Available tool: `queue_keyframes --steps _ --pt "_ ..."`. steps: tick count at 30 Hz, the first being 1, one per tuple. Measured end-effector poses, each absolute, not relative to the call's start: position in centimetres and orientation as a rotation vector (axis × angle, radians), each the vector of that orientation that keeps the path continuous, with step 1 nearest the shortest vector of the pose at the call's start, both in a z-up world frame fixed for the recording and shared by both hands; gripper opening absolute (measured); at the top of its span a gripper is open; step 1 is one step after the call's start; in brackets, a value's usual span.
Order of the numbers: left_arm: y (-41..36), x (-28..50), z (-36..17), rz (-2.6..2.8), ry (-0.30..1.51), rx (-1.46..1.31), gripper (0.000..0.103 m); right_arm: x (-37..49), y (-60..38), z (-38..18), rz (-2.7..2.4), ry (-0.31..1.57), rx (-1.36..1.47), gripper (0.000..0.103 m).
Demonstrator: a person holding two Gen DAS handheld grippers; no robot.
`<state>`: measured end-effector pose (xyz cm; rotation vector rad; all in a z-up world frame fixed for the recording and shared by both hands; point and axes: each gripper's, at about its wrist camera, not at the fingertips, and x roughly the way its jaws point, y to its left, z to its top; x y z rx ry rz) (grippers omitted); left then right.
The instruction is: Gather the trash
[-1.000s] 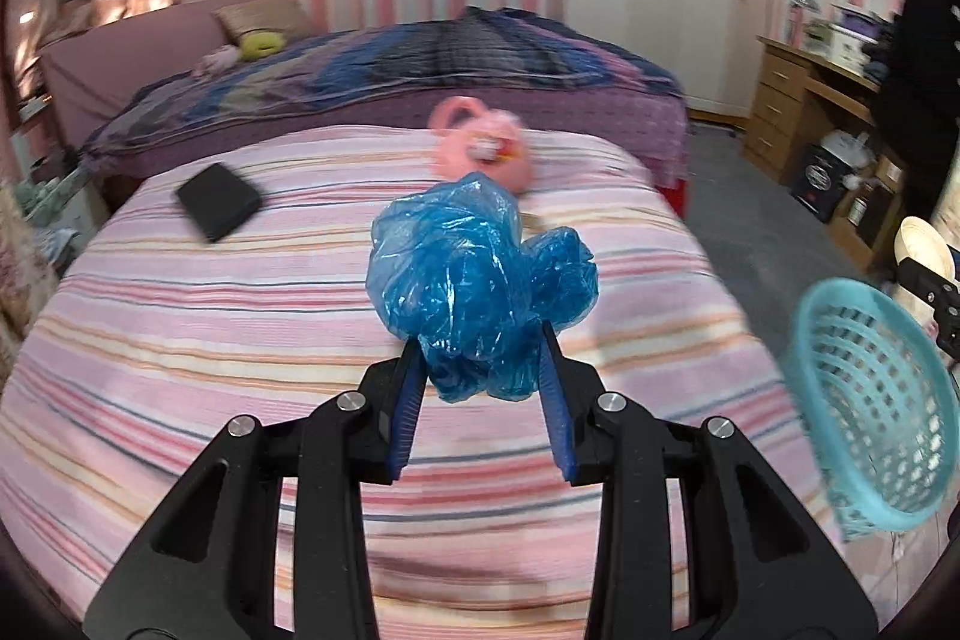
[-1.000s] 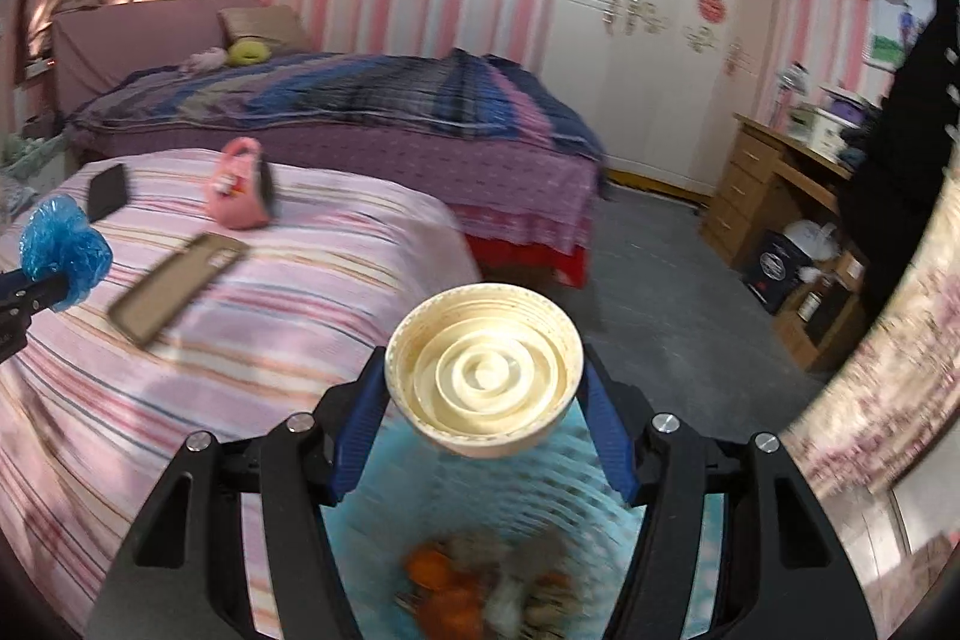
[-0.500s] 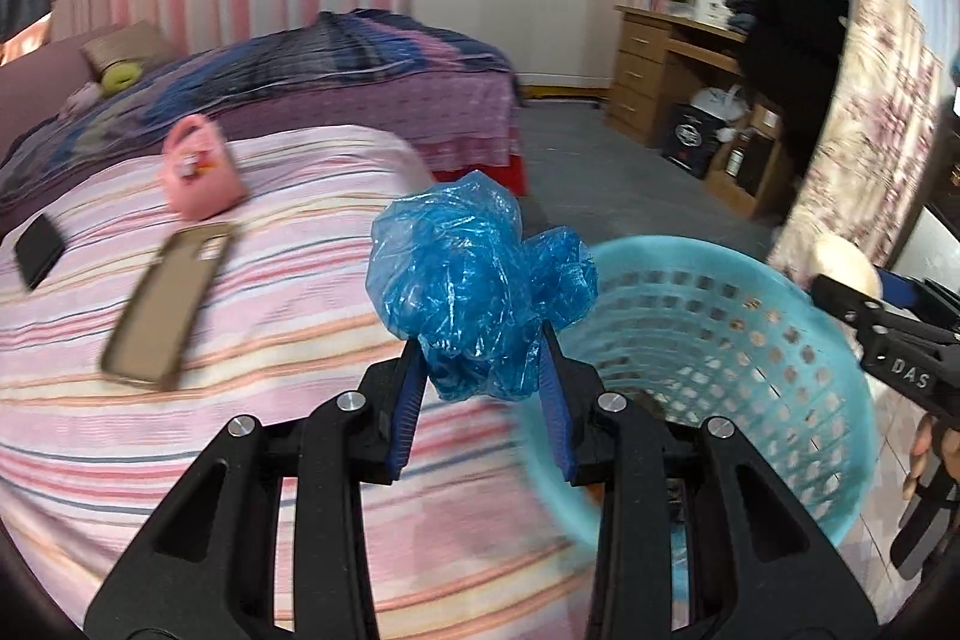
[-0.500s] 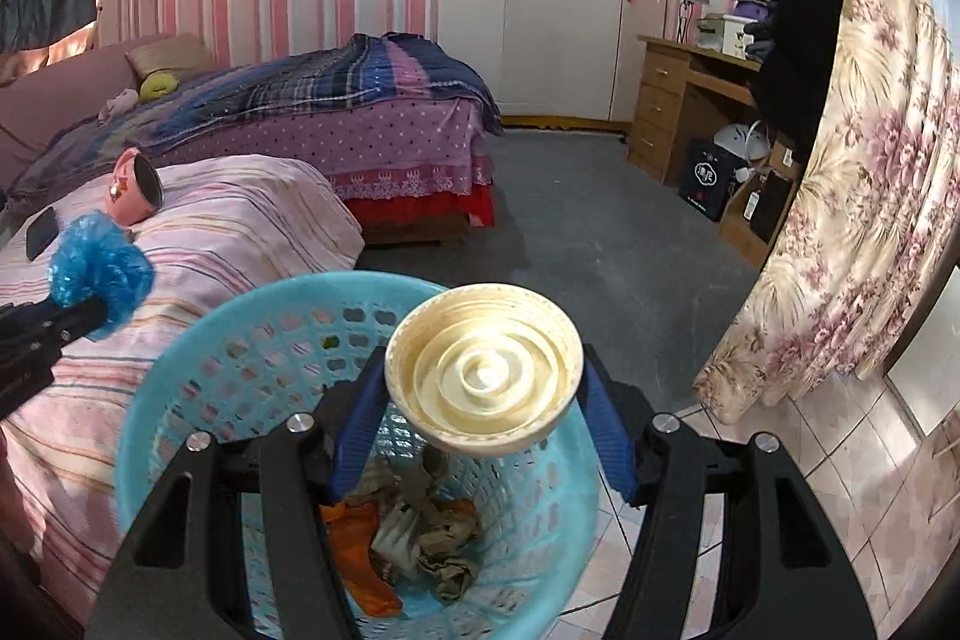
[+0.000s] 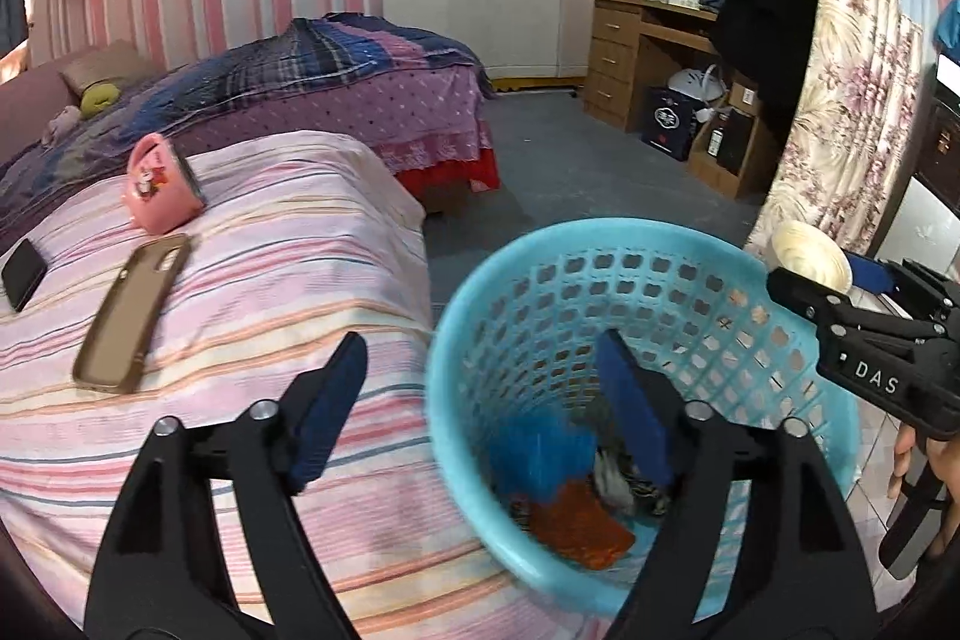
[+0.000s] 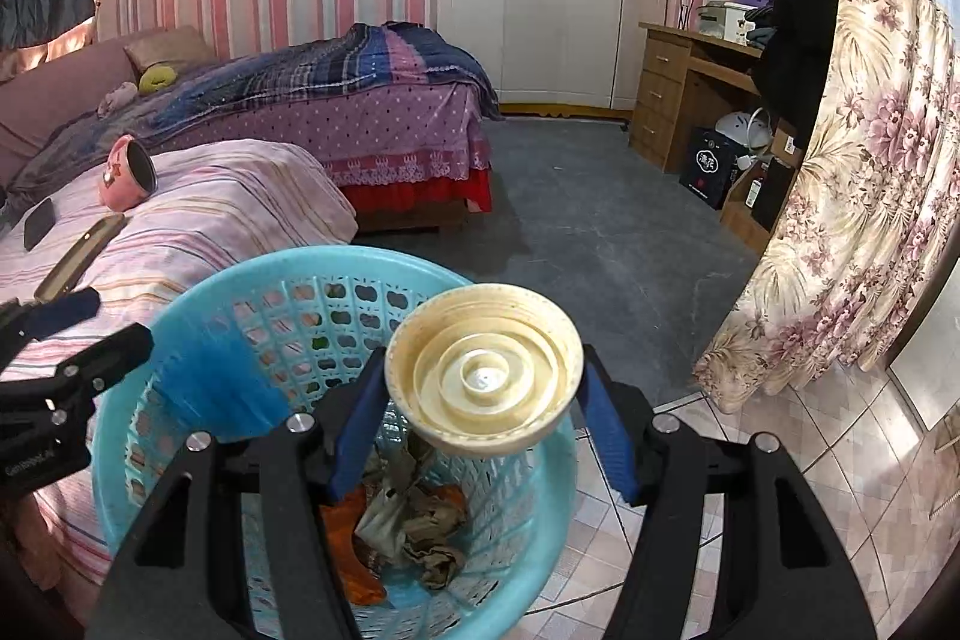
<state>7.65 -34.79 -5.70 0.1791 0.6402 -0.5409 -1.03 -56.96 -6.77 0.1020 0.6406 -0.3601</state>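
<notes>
The left gripper [image 5: 480,400] had just been opening and stood wide, with nothing between its jaws. The blue plastic bag [image 5: 540,454], blurred, was below it inside the turquoise basket [image 5: 600,232], above the orange and grey scraps [image 6: 414,526] at the basket's bottom. The right gripper [image 6: 483,394] clamped a cream lid [image 6: 483,370] over the basket's rim. Beside the basket, the striped bed [image 5: 270,220] bore a pink cup [image 5: 162,184] and a phone case [image 5: 132,316].

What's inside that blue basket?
In the blue basket: a falling blue plastic bag, orange scrap and crumpled brownish paper. The cream lid and the right hand-held gripper cover part of it.
</notes>
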Motion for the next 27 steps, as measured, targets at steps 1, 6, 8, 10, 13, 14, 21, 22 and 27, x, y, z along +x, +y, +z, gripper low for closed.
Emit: queue_keyframes --steps 1,6,8,10,13,14,21,22,27 --pt "-34.2 7.8 -5.5 -0.528 0.638 0.170 0.086 -1.1 -56.9 -6.8 -0.360 0.641 0.101 0.061" --pt "-30.8 8.5 -5.0 -0.451 0.617 0.144 0.093 -0.8 -56.6 -6.8 -0.351 0.639 0.109 0.066" --pt "-29.1 8.7 -4.7 -0.419 0.617 0.128 0.094 -0.7 -56.4 -6.7 -0.357 0.634 0.113 0.082" --pt "-27.2 8.8 -4.4 -0.392 0.614 0.105 0.096 -0.6 -56.1 -6.7 -0.363 0.631 0.114 0.084" --pt "-24.6 8.5 -3.8 -0.356 0.602 0.093 0.097 -0.5 -55.6 -6.2 -0.375 0.626 0.125 0.093" --pt "-24.0 8.3 -3.6 -0.347 0.597 0.092 0.097 -0.4 -54.9 -5.7 -0.382 0.614 0.124 0.095" --pt "-17.0 6.9 -2.3 -0.270 0.572 0.068 0.097 -0.7 -49.8 -5.1 -0.354 0.596 0.073 0.099" --pt "-16.0 6.6 -2.2 -0.261 0.573 0.058 0.097 -0.8 -49.3 -5.0 -0.352 0.597 0.063 0.099" --pt "-11.4 4.8 -2.0 -0.216 0.562 0.036 0.097 -1.5 -43.1 -4.7 -0.310 0.590 -0.021 0.099"
